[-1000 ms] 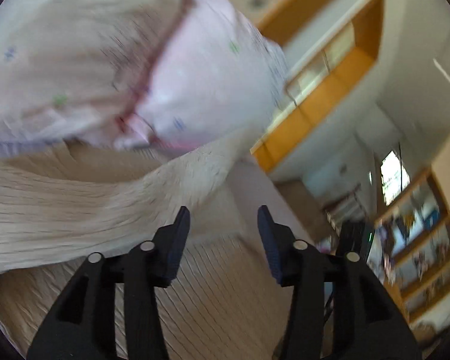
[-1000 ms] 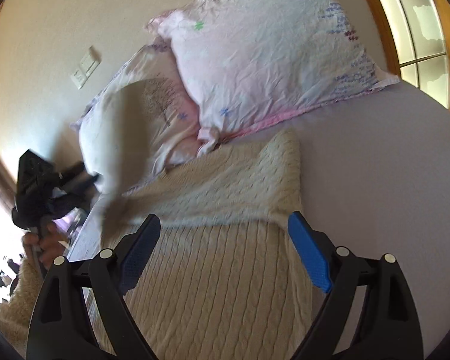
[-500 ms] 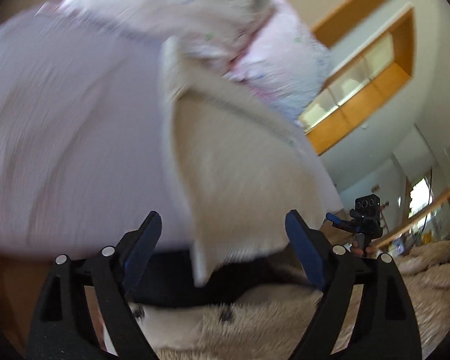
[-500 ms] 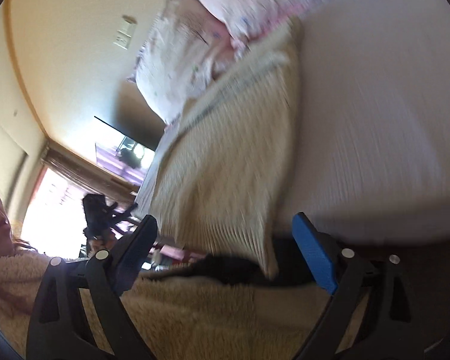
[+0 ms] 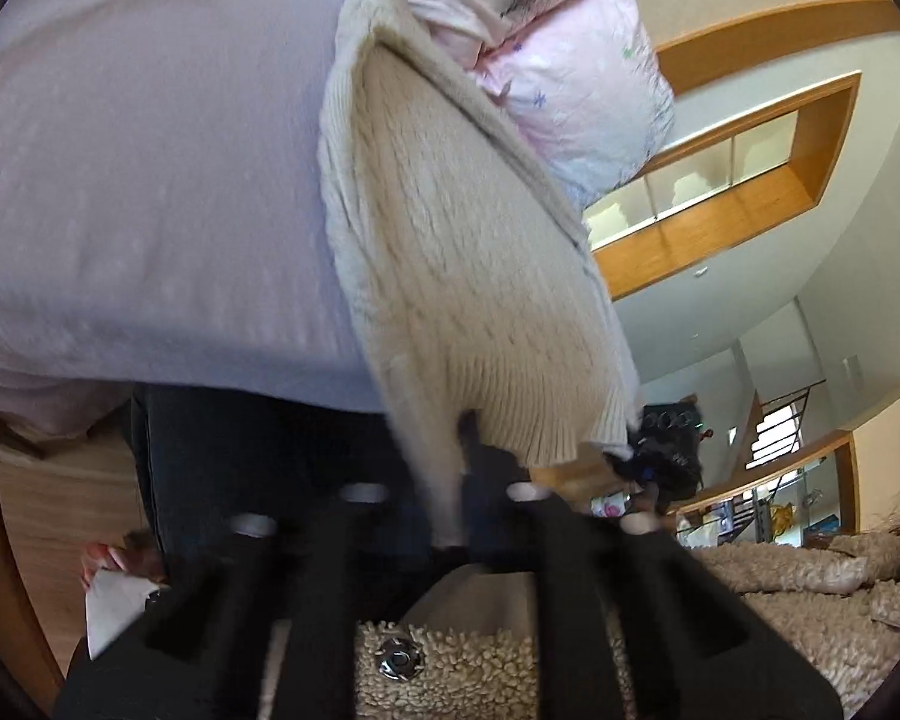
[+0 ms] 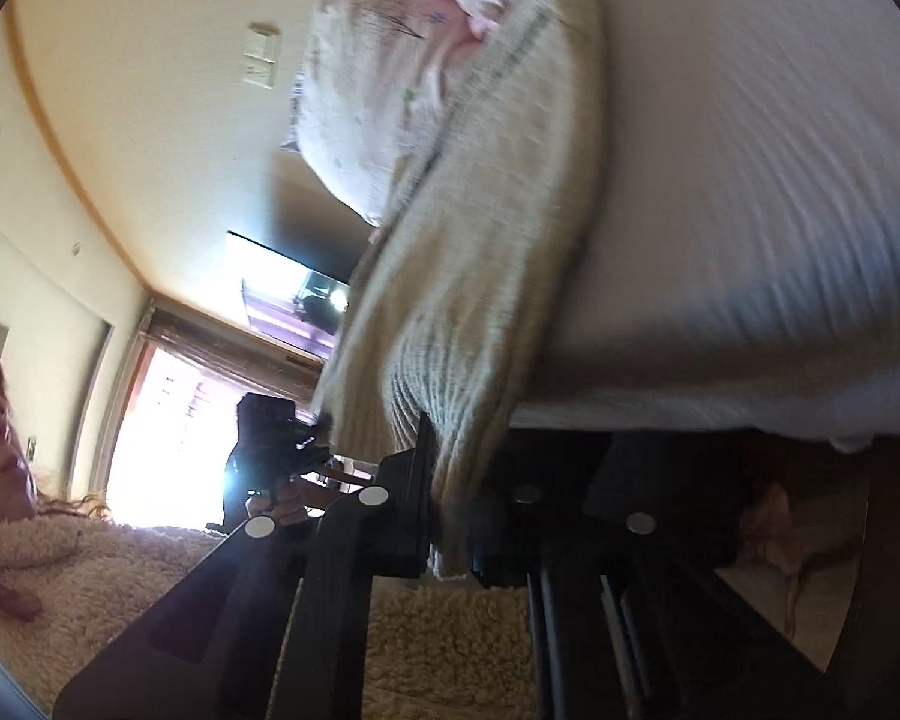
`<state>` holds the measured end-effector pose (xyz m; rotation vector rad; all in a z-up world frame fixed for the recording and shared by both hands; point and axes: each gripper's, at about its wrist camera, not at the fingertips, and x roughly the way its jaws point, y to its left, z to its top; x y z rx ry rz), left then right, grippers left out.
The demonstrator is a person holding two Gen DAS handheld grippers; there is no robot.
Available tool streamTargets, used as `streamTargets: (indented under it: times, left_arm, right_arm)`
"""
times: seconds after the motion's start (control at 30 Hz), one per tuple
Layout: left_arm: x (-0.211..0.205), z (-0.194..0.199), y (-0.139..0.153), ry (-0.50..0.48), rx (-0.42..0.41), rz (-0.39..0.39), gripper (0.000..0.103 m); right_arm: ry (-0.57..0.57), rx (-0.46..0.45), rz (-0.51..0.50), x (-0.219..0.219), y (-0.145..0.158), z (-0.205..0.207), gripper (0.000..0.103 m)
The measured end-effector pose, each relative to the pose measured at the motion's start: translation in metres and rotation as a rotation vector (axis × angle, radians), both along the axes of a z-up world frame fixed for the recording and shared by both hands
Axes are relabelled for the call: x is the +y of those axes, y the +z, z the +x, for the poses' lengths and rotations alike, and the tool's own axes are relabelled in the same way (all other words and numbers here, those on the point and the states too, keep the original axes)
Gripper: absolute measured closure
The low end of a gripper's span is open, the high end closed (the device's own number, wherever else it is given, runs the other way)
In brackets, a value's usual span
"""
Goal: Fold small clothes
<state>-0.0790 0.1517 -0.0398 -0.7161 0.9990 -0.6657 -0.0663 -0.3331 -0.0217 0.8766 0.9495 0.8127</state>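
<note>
Nearest to the left wrist camera, the left gripper (image 5: 450, 516) is pinching the ribbed hem of the cream knit sweater (image 5: 468, 276); its two black fingers are pressed together on a strip of the hem that is hanging down between them. Below this gripper, the fluffy beige jacket (image 5: 450, 672) of the person is showing, with a metal snap button (image 5: 397, 662) on it.

In the right wrist view, the right gripper (image 6: 456, 528) is also closing on the sweater (image 6: 486, 252), at the other corner of the same hem, and the knit edge is sitting tight between its fingers. Beside the sweater hem in this view, the other gripper (image 6: 270, 450) is appearing as a dark shape against the bright window (image 6: 162, 432).

The sweater is lying on the bed (image 5: 138, 180), which is covered by a pale lilac sheet. The hem end is lifted off the near edge of the bed by both grippers, and the rest of the sweater is stretching away over the sheet. At the far end of the sweater, its upper part is touching the pink flowered pillows (image 5: 576, 90). Beyond the sweater and the pillows, a wood-framed window (image 5: 744, 180) is standing in the wall.
</note>
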Motion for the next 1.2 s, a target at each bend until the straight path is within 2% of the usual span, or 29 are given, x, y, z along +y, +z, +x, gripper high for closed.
streamTargets:
  times: [0.1, 0.13, 0.23, 0.27, 0.33, 0.4, 0.5, 0.57, 0.6, 0.63, 0.67, 0.7, 0.73, 0.77, 0.8, 0.87, 1.0, 1.07, 1.2]
  left_arm:
    - [0.005, 0.003, 0.021, 0.026, -0.039, -0.05, 0.096]
    - [0.007, 0.008, 0.03, 0.034, -0.066, -0.055, 0.096]
    - [0.015, 0.037, 0.077, 0.051, -0.197, -0.02, 0.096]
    - [0.018, 0.055, 0.095, 0.07, -0.24, -0.002, 0.096]
    - [0.023, 0.1, 0.124, 0.134, -0.314, 0.05, 0.096]
    - [0.025, 0.141, 0.138, 0.19, -0.342, 0.086, 0.096]
    - [0.018, 0.221, 0.143, 0.282, -0.321, 0.122, 0.096]
    - [0.008, 0.271, 0.13, 0.308, -0.276, 0.183, 0.095]
    - [0.008, 0.284, 0.123, 0.306, -0.243, 0.195, 0.094]
    - [0.008, 0.301, 0.108, 0.312, -0.17, 0.201, 0.091]
    - [0.011, 0.305, 0.099, 0.321, -0.131, 0.184, 0.078]
    - [0.018, 0.306, 0.091, 0.325, -0.096, 0.141, 0.067]
    - [0.026, 0.303, 0.087, 0.334, -0.09, 0.106, 0.041]
    - [0.032, 0.298, 0.088, 0.345, -0.102, 0.104, 0.029]
    - [0.037, 0.295, 0.088, 0.347, -0.111, 0.117, 0.029]
    - [0.046, 0.289, 0.085, 0.325, -0.091, 0.143, 0.029]
    - [0.051, 0.285, 0.059, 0.262, 0.015, 0.131, 0.03]
    - [0.047, 0.282, 0.05, 0.228, 0.048, 0.115, 0.036]
    - [0.027, 0.28, 0.044, 0.202, 0.051, 0.113, 0.043]
  right_arm:
    - [-0.022, -0.108, 0.014, -0.002, 0.04, 0.012, 0.094]
    - [-0.032, -0.18, 0.003, -0.003, 0.064, 0.023, 0.094]
    - [-0.061, -0.334, -0.051, -0.002, 0.119, 0.064, 0.095]
    - [-0.087, -0.38, -0.084, 0.0, 0.139, 0.088, 0.095]
    - [-0.132, -0.429, -0.119, 0.0, 0.159, 0.127, 0.095]
    - [-0.192, -0.443, -0.164, 0.001, 0.171, 0.173, 0.095]
    - [-0.322, -0.344, -0.221, -0.009, 0.154, 0.247, 0.095]
    - [-0.396, -0.196, -0.301, -0.012, 0.121, 0.287, 0.094]
    - [-0.416, -0.111, -0.355, -0.011, 0.103, 0.304, 0.093]
    - [-0.422, -0.014, -0.417, -0.011, 0.086, 0.315, 0.084]
    - [-0.425, 0.052, -0.451, -0.011, 0.075, 0.322, 0.078]
    - [-0.436, 0.086, -0.459, -0.013, 0.069, 0.321, 0.057]
    - [-0.475, 0.057, -0.432, -0.02, 0.07, 0.31, 0.026]
    - [-0.513, 0.02, -0.42, -0.025, 0.073, 0.301, 0.012]
    - [-0.539, -0.012, -0.414, -0.029, 0.076, 0.297, 0.001]
    - [-0.539, -0.065, -0.384, -0.035, 0.084, 0.288, 0.001]
    - [-0.509, -0.082, -0.346, -0.037, 0.091, 0.281, 0.001]
    - [-0.488, -0.084, -0.345, -0.037, 0.09, 0.273, 0.001]
    - [-0.444, -0.071, -0.321, -0.034, 0.082, 0.261, 0.001]
